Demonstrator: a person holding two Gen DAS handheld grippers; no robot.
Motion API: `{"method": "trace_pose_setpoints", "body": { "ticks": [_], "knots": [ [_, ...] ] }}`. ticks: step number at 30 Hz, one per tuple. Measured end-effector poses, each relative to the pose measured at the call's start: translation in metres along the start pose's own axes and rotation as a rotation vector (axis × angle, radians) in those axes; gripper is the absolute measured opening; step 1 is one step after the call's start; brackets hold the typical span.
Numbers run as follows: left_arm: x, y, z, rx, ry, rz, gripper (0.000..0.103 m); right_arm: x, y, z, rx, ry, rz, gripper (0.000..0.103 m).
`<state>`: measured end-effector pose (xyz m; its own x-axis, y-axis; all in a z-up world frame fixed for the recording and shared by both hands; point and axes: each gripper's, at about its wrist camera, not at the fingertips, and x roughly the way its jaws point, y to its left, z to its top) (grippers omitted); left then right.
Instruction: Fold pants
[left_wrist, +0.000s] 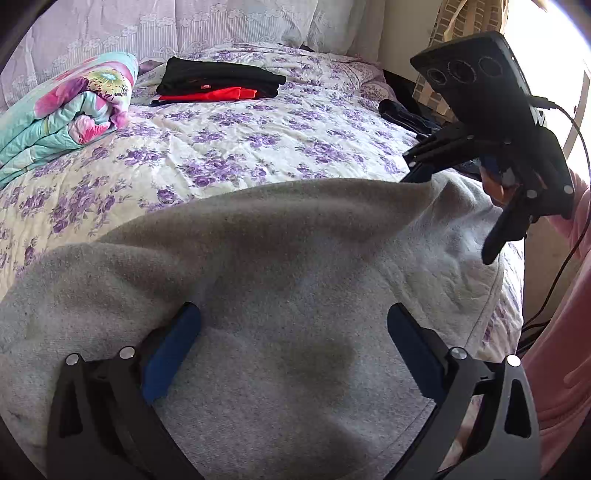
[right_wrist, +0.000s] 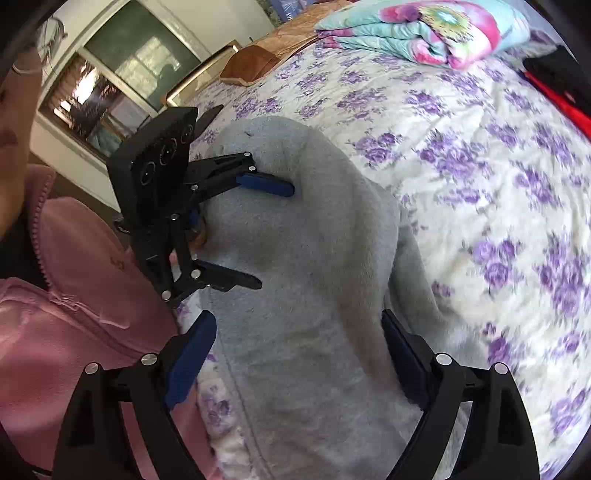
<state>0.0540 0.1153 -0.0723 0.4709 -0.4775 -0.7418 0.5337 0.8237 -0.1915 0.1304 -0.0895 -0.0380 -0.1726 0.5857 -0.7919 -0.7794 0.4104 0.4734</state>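
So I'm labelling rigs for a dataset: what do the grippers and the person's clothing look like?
Both the left gripper and right gripper have black linkage frames with silver rivets and blue finger pads. Each carries a black three-lens camera block; a black cable trails off. The sleeve is pink fleece.

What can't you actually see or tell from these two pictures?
- Left wrist view: the grey pants run off the bottom edge; their full shape is hidden.
- Right wrist view: the red and black clothes are cut by the right edge.
- Right wrist view: the floral bedspread is blurred.
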Motion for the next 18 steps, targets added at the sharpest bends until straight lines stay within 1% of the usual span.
{"method": "trace_pose_setpoints", "body": {
  "ticks": [4,8,11,12,13,14,15,16,18],
  "knots": [
    [0.001,-0.001,0.0,0.004,0.001,0.007,0.099,0.015,-0.015,0.009,0.02,0.027,-0.013,0.092],
    [0.001,0.0,0.0,0.004,0.002,0.006,0.099,0.03,-0.031,0.024,0.042,0.038,0.106,0.097],
    [0.001,0.001,0.0,0.004,0.002,0.005,0.099,0.038,-0.042,0.037,0.068,0.024,0.147,0.097],
    [0.001,0.0,0.0,0.005,0.002,0.005,0.099,0.039,-0.047,0.042,0.095,0.005,0.131,0.097],
    [0.001,0.0,0.0,0.005,0.002,0.005,0.099,0.039,-0.052,0.046,0.129,-0.016,0.075,0.097],
    [0.001,0.0,0.0,0.005,0.002,0.006,0.099,0.039,-0.057,0.049,0.161,-0.02,0.025,0.095],
    [0.001,0.0,0.0,0.005,0.001,0.005,0.099,0.039,-0.061,0.048,0.181,-0.006,0.004,0.095],
    [0.001,0.001,0.0,0.006,0.002,0.004,0.099,0.037,-0.063,0.044,0.191,0.01,0.016,0.094],
    [0.001,0.001,0.0,0.006,0.002,0.005,0.099,0.027,-0.058,0.037,0.19,0.003,0.062,0.094]
  ]
}}
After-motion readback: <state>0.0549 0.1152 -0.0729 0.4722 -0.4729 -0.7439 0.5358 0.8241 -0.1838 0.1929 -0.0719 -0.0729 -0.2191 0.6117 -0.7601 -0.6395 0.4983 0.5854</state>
